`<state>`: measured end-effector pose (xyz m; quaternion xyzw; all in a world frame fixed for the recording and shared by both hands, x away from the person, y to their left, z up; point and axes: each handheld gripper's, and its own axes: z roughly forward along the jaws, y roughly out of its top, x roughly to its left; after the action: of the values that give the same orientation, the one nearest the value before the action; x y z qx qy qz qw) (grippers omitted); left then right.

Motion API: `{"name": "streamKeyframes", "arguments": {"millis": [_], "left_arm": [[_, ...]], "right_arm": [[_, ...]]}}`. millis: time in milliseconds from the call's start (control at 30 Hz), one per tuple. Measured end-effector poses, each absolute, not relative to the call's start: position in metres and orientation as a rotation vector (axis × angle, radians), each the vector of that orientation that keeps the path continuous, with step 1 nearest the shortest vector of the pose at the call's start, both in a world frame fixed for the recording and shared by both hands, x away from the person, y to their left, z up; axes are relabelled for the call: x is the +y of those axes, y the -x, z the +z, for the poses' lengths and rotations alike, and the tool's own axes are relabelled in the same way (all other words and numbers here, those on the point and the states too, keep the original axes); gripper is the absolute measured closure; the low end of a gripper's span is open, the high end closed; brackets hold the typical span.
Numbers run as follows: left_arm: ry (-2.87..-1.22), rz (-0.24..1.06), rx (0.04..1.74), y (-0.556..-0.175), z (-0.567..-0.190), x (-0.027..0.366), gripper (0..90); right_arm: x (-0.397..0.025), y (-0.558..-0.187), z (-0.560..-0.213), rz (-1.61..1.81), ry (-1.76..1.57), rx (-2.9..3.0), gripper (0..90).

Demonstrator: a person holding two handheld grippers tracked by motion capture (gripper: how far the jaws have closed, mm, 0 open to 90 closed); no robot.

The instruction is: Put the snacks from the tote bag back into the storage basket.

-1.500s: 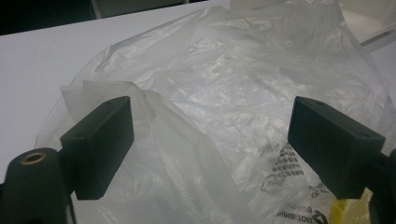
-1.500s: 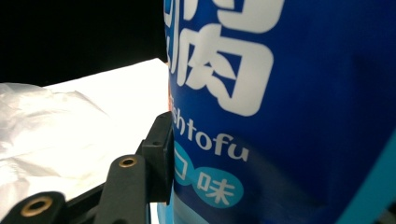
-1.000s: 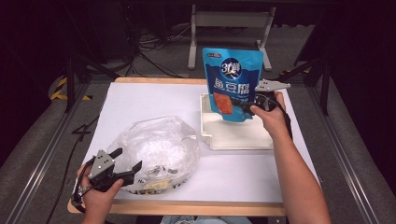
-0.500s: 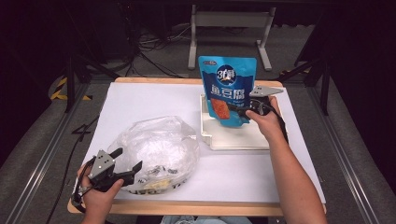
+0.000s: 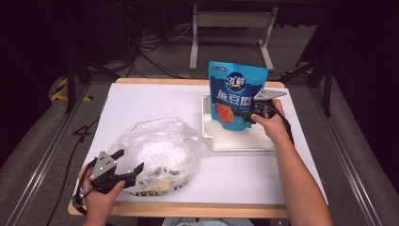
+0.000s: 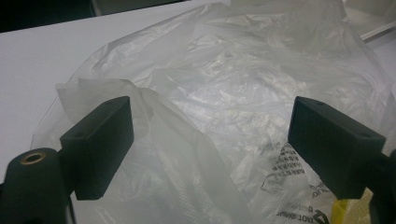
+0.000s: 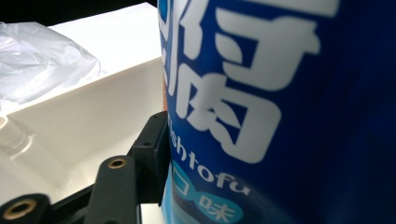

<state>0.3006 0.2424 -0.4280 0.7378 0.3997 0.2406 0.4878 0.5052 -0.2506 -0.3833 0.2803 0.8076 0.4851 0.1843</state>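
I count one blue pouch (image 5: 236, 96), one white tray (image 5: 239, 140) and one clear plastic bag (image 5: 157, 150) on one worktop (image 5: 141, 101). I see two hand-held grippers: the left (image 5: 126, 165) and the right (image 5: 244, 115). Inside the bag I can't tell how many packets there are.

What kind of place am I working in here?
Probably a lab or studio recording rig, not a home: a white-covered table ringed by dark drapes, loose cables on the floor, and a metal stand behind.
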Motion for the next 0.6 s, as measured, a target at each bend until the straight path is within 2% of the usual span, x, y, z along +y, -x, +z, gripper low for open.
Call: {"name": "streamKeyframes", "arguments": {"millis": [300,500,600], "left_arm": [[-1.796,0.581,0.971,-0.3008,-0.4282,0.2415,15.0],[-1.8,0.578,0.967,-0.3011,-0.4284,0.2411,15.0],[-1.8,0.577,0.968,-0.3011,-0.4283,0.241,15.0]], "right_arm": [[-0.2588,-0.5067,-0.3854,1.304,-0.742,2.302,37.7],[-0.2594,-0.5032,-0.3804,1.282,-0.774,2.291,20.6],[-0.26,-0.5013,-0.3776,1.271,-0.808,2.265,17.0]]}}
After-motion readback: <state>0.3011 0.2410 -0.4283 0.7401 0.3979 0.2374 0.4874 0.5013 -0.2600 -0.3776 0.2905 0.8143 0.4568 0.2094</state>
